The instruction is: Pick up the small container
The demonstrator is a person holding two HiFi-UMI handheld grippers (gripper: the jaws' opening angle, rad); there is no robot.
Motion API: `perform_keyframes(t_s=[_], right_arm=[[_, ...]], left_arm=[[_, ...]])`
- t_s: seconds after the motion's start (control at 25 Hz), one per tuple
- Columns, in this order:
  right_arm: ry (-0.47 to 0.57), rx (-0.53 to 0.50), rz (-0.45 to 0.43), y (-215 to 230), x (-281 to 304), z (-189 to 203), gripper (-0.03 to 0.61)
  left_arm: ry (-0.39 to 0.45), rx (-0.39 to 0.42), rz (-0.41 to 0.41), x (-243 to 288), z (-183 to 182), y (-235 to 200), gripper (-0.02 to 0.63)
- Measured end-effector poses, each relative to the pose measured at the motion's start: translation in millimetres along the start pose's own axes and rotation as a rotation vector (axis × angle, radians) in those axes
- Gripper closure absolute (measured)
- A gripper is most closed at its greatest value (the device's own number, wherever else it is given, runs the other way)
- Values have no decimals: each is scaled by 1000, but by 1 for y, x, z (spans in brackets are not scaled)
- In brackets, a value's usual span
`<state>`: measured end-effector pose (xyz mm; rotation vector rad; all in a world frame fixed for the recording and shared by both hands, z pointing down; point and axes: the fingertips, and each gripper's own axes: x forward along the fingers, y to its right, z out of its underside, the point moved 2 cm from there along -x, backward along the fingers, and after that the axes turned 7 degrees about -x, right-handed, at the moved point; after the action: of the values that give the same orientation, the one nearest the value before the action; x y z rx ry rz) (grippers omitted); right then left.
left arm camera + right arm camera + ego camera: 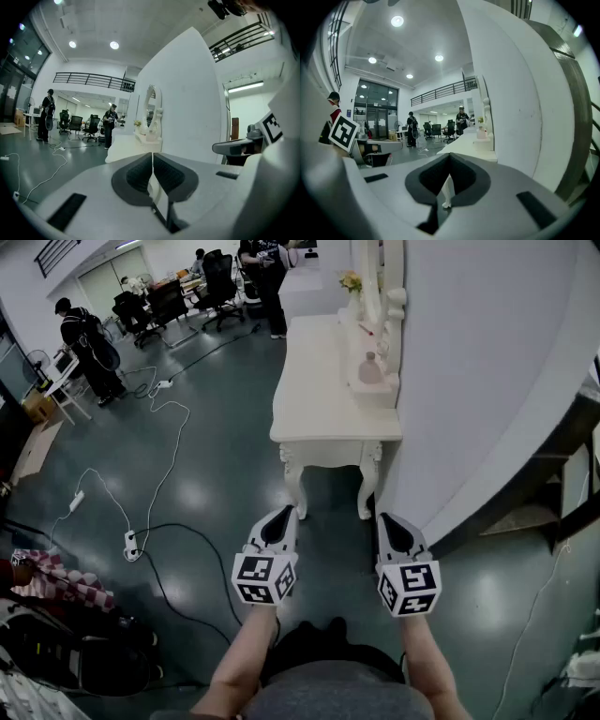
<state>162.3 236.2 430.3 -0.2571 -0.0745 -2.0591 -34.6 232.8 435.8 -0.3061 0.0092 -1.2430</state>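
Observation:
A small pinkish container (370,369) stands on the raised back shelf of a white dressing table (323,404), near the wall. In the right gripper view the container (482,133) shows far ahead on the tabletop. My left gripper (278,515) and right gripper (392,519) hang side by side over the floor, short of the table's front legs. Both are shut with nothing between the pads: the left gripper's (152,158) jaws meet in a thin line, and the right gripper's (449,158) jaws touch at the tip.
A mirror (375,277) and a small vase of flowers (351,281) stand at the table's back. A white wall (487,381) runs along the right. Cables and a power strip (131,545) lie on the floor at left. People and office chairs (217,282) are far behind.

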Motion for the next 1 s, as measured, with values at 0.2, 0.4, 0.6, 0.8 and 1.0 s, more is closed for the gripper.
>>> perform_keyframes(t_s=[0.2,0.4,0.6,0.8,1.0], right_arm=[[30,21,-18,3,2,-4,575],[44,23,-29,5,5,-7,575],[42,31,-53,7,14,-7,530],[43,34,-60,12,30,-10,475],[34,47,-46,22,53,-13,424]], left_arm=[[0,7,-3,5,-1,0,600],[9,17,-24,4,-6,-2,600],[2,14,-44,7,-4,-7,600],[-2,15,-40,22,-4,-14,600],[-4,5,-25,48,-8,-27,600]])
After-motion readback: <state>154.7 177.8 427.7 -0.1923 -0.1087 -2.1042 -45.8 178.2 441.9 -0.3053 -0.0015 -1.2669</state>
